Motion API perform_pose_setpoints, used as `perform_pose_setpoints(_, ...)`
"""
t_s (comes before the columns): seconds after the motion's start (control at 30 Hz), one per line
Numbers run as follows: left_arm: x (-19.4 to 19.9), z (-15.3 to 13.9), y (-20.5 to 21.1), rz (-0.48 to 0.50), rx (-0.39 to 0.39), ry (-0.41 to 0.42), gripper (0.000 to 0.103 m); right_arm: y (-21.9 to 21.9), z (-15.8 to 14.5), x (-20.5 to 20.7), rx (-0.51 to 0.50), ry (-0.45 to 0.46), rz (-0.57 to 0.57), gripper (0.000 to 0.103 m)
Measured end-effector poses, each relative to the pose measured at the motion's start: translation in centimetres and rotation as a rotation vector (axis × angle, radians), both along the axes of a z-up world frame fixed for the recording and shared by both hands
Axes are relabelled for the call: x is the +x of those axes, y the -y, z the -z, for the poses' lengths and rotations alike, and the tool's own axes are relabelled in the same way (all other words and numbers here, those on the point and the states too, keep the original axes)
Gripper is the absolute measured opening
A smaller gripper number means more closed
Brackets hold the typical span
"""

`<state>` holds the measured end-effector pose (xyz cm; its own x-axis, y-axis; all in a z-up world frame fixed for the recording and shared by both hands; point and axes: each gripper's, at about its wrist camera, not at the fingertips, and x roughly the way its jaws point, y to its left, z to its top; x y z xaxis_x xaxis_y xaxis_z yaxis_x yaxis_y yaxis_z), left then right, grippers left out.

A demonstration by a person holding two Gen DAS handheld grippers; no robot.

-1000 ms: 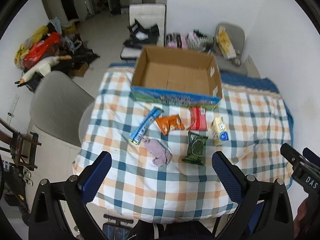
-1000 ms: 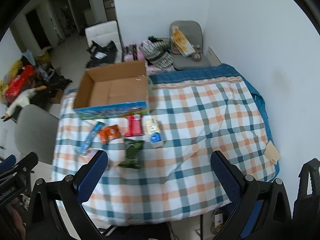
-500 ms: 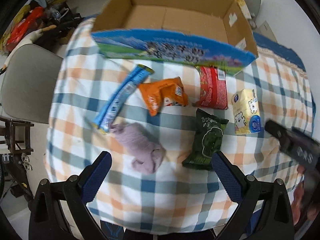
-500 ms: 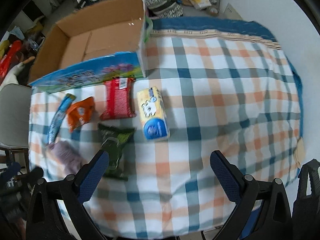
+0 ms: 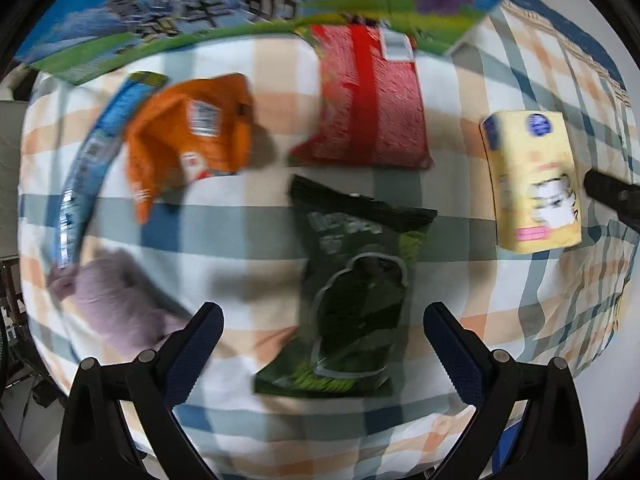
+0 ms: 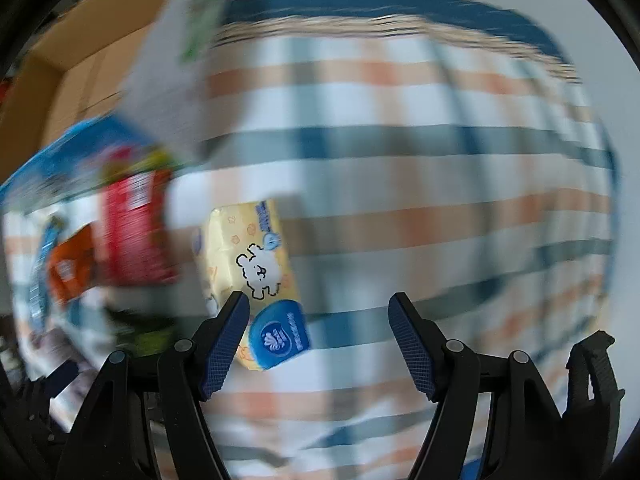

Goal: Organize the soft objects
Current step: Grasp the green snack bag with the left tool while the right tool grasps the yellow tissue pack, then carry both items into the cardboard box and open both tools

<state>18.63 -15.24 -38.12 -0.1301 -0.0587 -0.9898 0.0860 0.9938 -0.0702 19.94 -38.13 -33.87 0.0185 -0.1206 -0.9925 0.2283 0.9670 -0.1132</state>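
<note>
Six soft items spread on the checked tablecloth [image 5: 248,216] near the far edge, by the cardboard box [image 5: 240,8]; none boxed yet. Left gripper [image 5: 320,344] spread wide, empty, poised over the green packet [image 5: 352,280], purple plush [image 5: 116,300] just beside the left finger; risk of snagging plush or bunching cloth. Right gripper [image 6: 318,332] parted, empty, with the yellow tissue pack [image 6: 252,264] off-centre, against the left finger [image 6: 224,340]; likely nudged aside rather than caught. Heavy blur in right view; speed invites misjudged contact.
</note>
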Motion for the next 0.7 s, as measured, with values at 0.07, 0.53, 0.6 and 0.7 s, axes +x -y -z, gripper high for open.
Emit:
perform_pose_setpoints(0.07, 0.3, 0.8, 0.9, 0.026, 0.007, -0.005, 0.085, 0.5, -0.1, 0.2, 0.06, 0.015, -0.002, 0.075)
perform_pose_setpoints(0.53, 1.8, 1.2, 0.5, -0.011, 0.094, 0.046, 0.036, -3.8, 6.5, 3.8, 0.173, -0.123, -0.12, 0.076)
perform_pose_setpoints(0.6, 2.0, 0.4, 0.4, -0.014, 0.104, 0.066, 0.036, -4.2, 7.9, 3.9, 0.17, -0.16, -0.119, 0.07)
perform_pose_setpoints(0.7, 1.8, -2.5, -0.3, -0.025, 0.111, 0.111, 0.036, -4.1, 8.3, 3.9, 0.186, -0.148, -0.095, 0.066)
